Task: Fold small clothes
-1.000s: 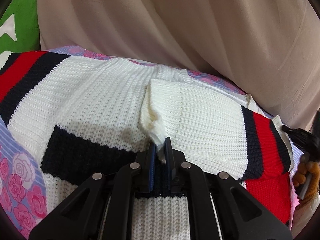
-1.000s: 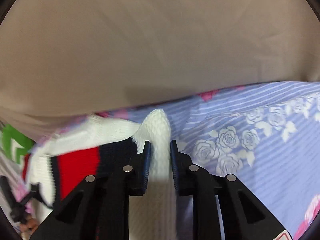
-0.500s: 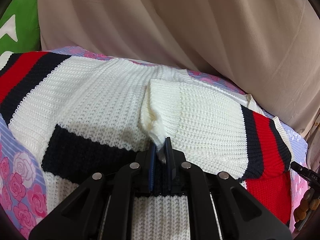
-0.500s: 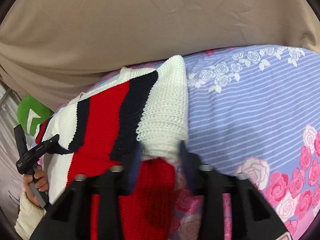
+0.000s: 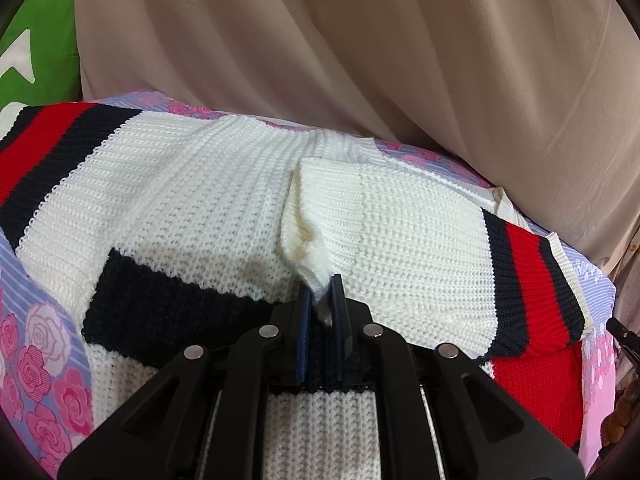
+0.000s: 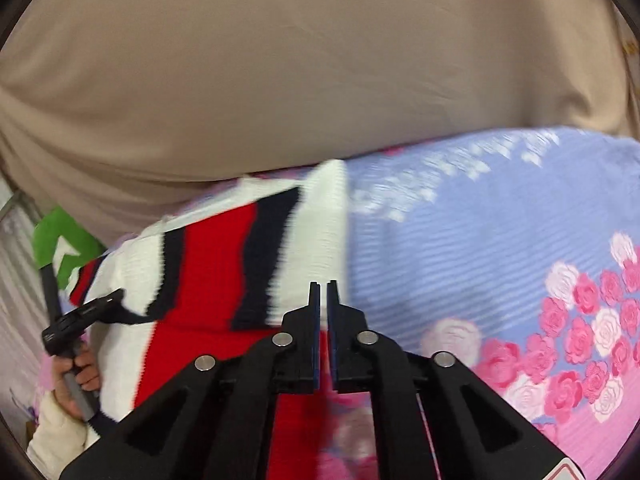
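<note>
A white knit sweater (image 5: pixel 192 204) with navy and red stripes lies spread on a floral bedsheet (image 5: pixel 36 336). Its right sleeve (image 5: pixel 404 248) is folded across the body. My left gripper (image 5: pixel 321 300) is shut on the white cuff of that sleeve, low over the sweater's chest. In the right wrist view the sweater (image 6: pixel 216 264) lies left of centre. My right gripper (image 6: pixel 323 288) is shut and empty, hovering above the sweater's right edge and the sheet (image 6: pixel 480 248). The left gripper's handle and the hand (image 6: pixel 76 364) holding it show at the far left.
A beige draped cloth (image 5: pixel 400 60) rises behind the bed in both views. A green cushion (image 5: pixel 36 40) with a white star sits at the back left. The blue and pink rose sheet stretches to the right of the sweater.
My right gripper let go of the sleeve's end, pulled back and up, and closed empty. My left gripper stayed shut on the cuff, nearly still.
</note>
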{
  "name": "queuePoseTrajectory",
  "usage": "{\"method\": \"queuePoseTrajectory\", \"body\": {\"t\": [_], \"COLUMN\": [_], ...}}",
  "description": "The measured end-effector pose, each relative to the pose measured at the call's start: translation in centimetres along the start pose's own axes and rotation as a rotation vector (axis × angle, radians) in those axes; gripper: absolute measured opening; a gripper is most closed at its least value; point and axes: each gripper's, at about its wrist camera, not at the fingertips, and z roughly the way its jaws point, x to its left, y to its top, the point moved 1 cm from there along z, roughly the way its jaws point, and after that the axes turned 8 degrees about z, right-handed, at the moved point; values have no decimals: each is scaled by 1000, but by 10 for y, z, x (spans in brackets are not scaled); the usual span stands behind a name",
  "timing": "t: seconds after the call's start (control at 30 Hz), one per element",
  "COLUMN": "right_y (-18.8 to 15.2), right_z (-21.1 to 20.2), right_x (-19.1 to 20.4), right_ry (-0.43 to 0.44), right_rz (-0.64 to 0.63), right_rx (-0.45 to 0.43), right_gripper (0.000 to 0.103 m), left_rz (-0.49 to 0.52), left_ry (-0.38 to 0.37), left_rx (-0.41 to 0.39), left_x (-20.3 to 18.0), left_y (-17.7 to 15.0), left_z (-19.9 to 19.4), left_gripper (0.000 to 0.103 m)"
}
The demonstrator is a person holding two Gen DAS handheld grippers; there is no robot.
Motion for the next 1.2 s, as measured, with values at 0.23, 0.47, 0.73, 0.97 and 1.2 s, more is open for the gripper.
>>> {"method": "queuePoseTrajectory", "body": {"t": [0.23, 0.47, 0.73, 0.97, 1.2], "right_y": [-17, -25, -71, -93, -97], "right_z": [68, 37, 31, 44, 42], "right_x": [-2, 34, 66, 75, 72], "right_ry": [-65, -124, 18, 9, 24], "right_rz": [-23, -113, -193, -244, -226], "right_rx": [85, 44, 111, 156, 159], "right_gripper": [0, 8, 17, 25, 31], "left_rz": [-11, -70, -245, -579, -796], "left_ry": [-10, -5, 192, 313, 160], "left_rx": [0, -55, -163, -182, -162], "left_x": [1, 19, 144, 297, 339], "left_y": [0, -3, 7, 18, 14], "left_z": [0, -25, -111, -135, -90], "left_gripper": [10, 22, 62, 66, 49]}}
